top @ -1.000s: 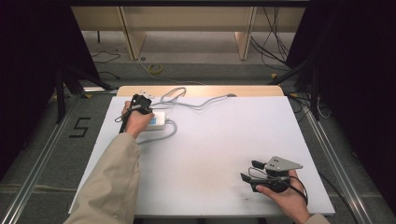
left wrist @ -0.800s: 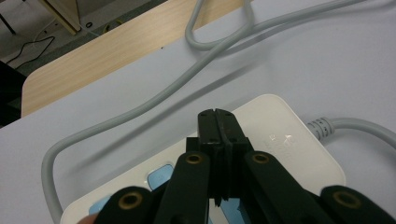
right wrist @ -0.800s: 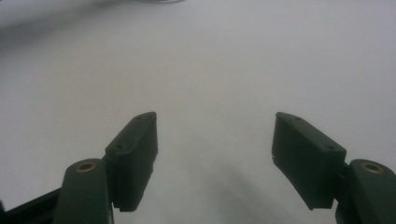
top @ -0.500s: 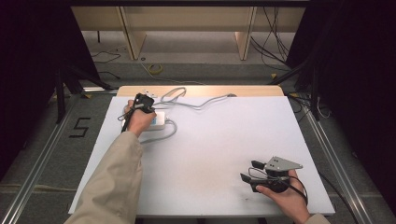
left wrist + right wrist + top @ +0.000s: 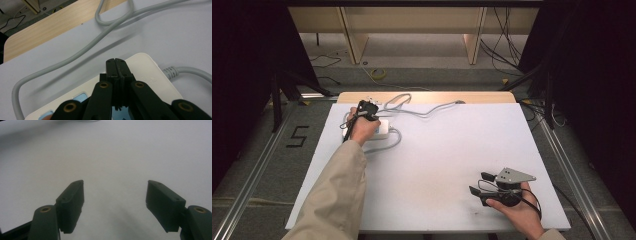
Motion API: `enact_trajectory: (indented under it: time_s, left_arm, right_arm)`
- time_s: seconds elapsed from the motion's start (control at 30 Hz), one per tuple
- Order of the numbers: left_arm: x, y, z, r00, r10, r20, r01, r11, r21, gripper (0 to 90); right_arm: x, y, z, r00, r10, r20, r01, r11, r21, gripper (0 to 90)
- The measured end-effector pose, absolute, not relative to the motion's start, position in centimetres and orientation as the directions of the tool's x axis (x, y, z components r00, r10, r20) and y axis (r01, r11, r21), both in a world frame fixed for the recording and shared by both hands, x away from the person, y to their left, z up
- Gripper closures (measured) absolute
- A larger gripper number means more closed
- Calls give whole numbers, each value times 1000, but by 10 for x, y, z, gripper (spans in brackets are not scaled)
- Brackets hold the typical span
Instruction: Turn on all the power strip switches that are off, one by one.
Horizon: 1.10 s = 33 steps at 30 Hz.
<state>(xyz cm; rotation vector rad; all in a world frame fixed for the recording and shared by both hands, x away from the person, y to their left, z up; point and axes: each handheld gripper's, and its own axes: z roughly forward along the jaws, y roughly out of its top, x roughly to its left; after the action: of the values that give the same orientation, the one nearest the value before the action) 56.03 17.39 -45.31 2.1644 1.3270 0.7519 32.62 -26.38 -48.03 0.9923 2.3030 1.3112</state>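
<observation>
1. The step in hand looks like pressing on the white power strip [image 5: 140, 82], which lies at the far left of the bench [image 5: 452, 150]; the left gripper [image 5: 117, 65] has its fingers pressed together, with nothing between them, tips over the strip's top face
2. The strip's grey cable [image 5: 422, 107] loops along the far edge of the bench and curls back round the strip's near side
3. The right gripper [image 5: 478, 183] rests at the near right, well apart from the strip, fingers spread over bare bench
4. The next move probably calls for a straight, gentle push with the closed tips on a switch, the strip kept from sliding
5. The 2 blue patches [image 5: 80, 96] on the strip are half covered by the gripper, so switch or socket cannot be told; whether the tips touch the strip is unclear, and in the high view the hand [image 5: 362, 127] covers most of it
</observation>
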Motion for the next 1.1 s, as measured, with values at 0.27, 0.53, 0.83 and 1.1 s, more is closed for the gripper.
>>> enact_trajectory:
  time_s: [0.27, 0.53, 0.83, 1.1]
  left_arm:
    - [562, 176, -455, 370, 909, 194, 647, -402, 648, 899]
    - [563, 175, -456, 381, 903, 197, 651, -414, 636, 900]
    - [565, 176, -455, 403, 894, 195, 656, -431, 620, 900]
    - [568, 175, -455, 401, 897, 185, 678, -427, 599, 900]
  right_arm:
    - [326, -264, -481, -714, 697, 69, 414, 341, 844, 316]
    - [326, -263, -481, -715, 696, 70, 415, 341, 844, 315]
    - [326, -263, -481, -716, 695, 72, 415, 341, 844, 314]
    - [326, -263, -481, -719, 692, 72, 415, 343, 843, 311]
